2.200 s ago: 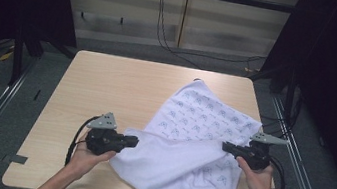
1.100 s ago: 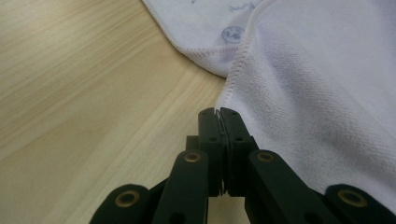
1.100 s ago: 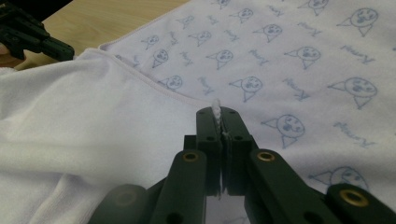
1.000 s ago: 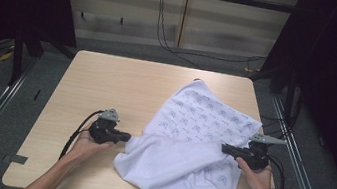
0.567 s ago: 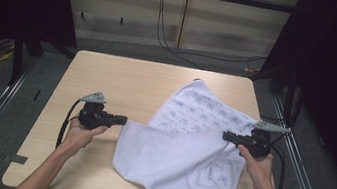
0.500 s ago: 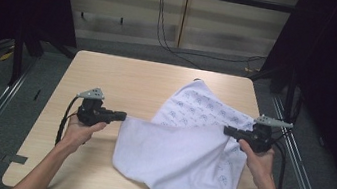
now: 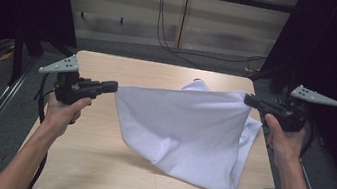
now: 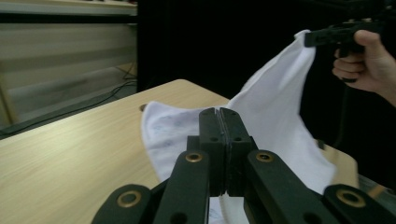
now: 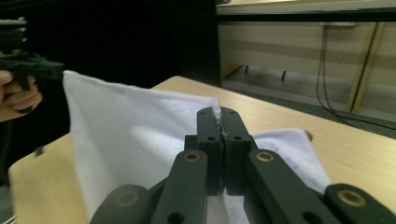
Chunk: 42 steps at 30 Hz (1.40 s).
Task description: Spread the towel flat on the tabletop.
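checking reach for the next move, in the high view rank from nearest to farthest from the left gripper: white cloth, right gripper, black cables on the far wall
1. The white cloth: its corner is clamped in the left gripper, and it hangs to the right.
2. The right gripper: across the cloth's stretched top edge, at the table's right side.
3. The black cables: on the wall beyond the wooden table.

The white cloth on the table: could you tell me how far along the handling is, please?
Done: both corners are gripped. The left gripper and the right gripper each have jaws shut on the white cloth. In hand: its top edge is stretched between them above the table. Left: the lower part rests on the wood, and no fold is made yet.
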Each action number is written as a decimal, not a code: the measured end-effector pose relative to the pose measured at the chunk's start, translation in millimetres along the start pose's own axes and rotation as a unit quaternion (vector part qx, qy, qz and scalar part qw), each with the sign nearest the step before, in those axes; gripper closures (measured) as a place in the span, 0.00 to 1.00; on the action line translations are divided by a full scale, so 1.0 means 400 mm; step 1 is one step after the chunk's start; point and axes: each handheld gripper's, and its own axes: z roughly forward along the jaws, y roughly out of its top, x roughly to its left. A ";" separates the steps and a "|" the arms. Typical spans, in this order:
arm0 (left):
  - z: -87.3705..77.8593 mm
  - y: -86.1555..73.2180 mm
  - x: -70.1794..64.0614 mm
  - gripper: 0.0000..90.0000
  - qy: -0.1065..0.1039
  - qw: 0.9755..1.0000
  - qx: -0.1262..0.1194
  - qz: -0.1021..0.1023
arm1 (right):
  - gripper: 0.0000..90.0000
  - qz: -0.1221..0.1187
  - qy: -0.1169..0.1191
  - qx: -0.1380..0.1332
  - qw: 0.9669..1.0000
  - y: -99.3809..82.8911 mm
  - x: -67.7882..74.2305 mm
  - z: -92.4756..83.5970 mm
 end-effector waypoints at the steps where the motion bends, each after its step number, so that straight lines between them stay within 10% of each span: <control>1: -0.008 -0.017 -0.014 0.99 -0.005 1.000 0.006 0.001 | 0.98 -0.003 0.009 0.003 1.000 -0.017 0.017 -0.014; 8: -0.041 -0.224 -0.096 0.99 -0.057 0.996 0.059 -0.038 | 0.98 0.032 0.045 0.043 0.998 -0.246 0.088 -0.092; 15: -0.087 -0.343 -0.166 0.99 -0.088 0.988 0.111 -0.055 | 0.98 0.070 0.070 0.094 0.991 -0.415 0.171 -0.153; 21: -0.166 -0.361 -0.265 0.99 -0.134 0.985 0.091 -0.060 | 0.93 0.074 0.073 0.102 0.989 -0.455 0.281 -0.241; 25: -0.174 -0.359 -0.253 0.95 -0.111 0.988 0.091 -0.053 | 0.79 0.054 0.070 0.093 0.992 -0.403 0.305 -0.251; 32: -0.031 -0.341 -0.138 0.86 -0.078 0.987 0.121 -0.067 | 0.74 0.044 0.042 0.127 0.990 -0.422 0.208 -0.151; 42: 0.260 -0.349 -0.037 0.69 -0.039 0.972 0.218 -0.076 | 0.74 0.057 0.024 0.172 0.983 -0.431 0.046 0.009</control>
